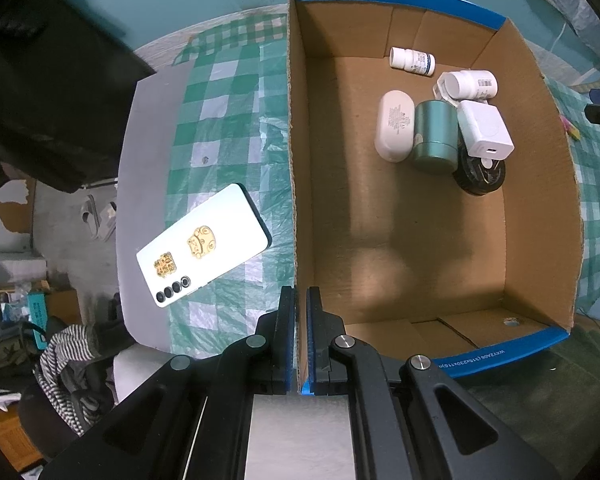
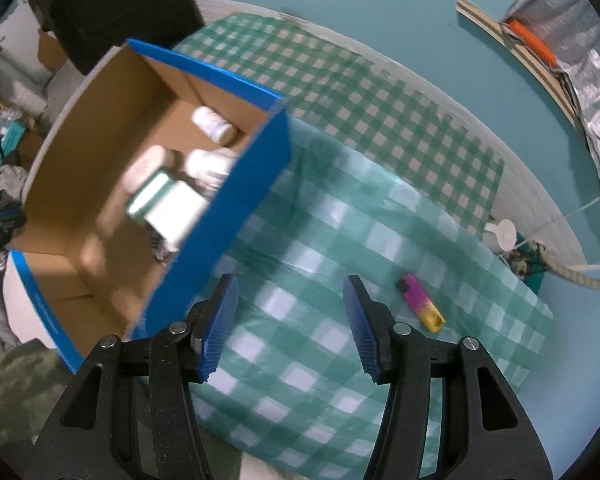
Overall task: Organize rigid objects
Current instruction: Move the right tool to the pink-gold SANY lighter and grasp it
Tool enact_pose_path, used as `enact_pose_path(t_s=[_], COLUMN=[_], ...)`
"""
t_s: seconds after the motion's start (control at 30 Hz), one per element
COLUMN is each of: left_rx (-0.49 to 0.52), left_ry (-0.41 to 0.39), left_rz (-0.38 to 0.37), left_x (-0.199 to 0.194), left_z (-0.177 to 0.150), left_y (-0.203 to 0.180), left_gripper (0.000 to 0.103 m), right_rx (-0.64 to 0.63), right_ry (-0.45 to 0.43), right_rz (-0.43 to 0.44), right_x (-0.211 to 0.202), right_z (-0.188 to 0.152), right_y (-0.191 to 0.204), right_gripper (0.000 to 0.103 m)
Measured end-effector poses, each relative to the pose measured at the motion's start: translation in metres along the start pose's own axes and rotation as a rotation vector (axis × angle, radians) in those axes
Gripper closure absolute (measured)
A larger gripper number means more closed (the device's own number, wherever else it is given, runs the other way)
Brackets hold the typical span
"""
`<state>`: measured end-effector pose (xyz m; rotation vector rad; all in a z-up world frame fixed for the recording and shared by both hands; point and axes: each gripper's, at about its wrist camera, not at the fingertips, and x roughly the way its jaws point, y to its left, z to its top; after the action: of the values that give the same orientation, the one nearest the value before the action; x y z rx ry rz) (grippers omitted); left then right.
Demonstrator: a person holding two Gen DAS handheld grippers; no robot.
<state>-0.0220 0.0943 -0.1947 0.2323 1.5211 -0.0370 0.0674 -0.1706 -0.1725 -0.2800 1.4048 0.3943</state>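
Cardboard box (image 1: 428,240), pinched at its wall by our left tool (image 1: 298,334), already keeps several items; phone (image 1: 204,245) left of it and lighter (image 2: 421,305) beside our released right tool (image 2: 290,330) remain outside.

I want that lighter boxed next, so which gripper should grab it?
Probably the right gripper: its fingers are open with the lighter just ahead on the tablecloth. The left gripper is clamped on the box wall.
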Motion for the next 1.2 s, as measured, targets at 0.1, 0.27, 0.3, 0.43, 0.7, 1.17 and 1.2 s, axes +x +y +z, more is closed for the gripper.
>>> enact_pose_path(t_s=[0.1, 0.27, 0.3, 0.43, 0.7, 1.17, 1.2], left_rx=[-0.002, -0.018, -0.024, -0.039, -0.081, -0.114, -0.116], left_ry=[0.002, 0.012, 0.014, 0.018, 0.03, 0.035, 0.035], left_rz=[0.006, 0.017, 0.018, 0.027, 0.049, 0.079, 0.079], left_x=[0.0, 0.001, 0.001, 0.002, 0.005, 0.004, 0.004], left_z=[0.0, 0.0, 0.001, 0.001, 0.001, 0.003, 0.003], left_y=[-0.001, -0.002, -0.002, -0.002, -0.002, -0.006, -0.005], left_gripper=[0.099, 0.099, 0.099, 0.099, 0.099, 0.099, 0.099], right_rx=[0.0, 0.011, 0.014, 0.016, -0.073, -0.217, -0.224], right_ry=[0.013, 0.05, 0.059, 0.088, 0.149, 0.21, 0.217], right_rz=[-0.025, -0.057, -0.063, -0.075, -0.091, -0.097, -0.1], right_x=[0.008, 0.024, 0.027, 0.041, 0.072, 0.107, 0.111], right_z=[-0.005, -0.013, -0.014, -0.018, -0.025, -0.021, -0.021], right_y=[-0.019, -0.051, -0.057, -0.078, -0.099, -0.109, -0.109], right_gripper=[0.048, 0.048, 0.048, 0.048, 0.048, 0.048, 0.048])
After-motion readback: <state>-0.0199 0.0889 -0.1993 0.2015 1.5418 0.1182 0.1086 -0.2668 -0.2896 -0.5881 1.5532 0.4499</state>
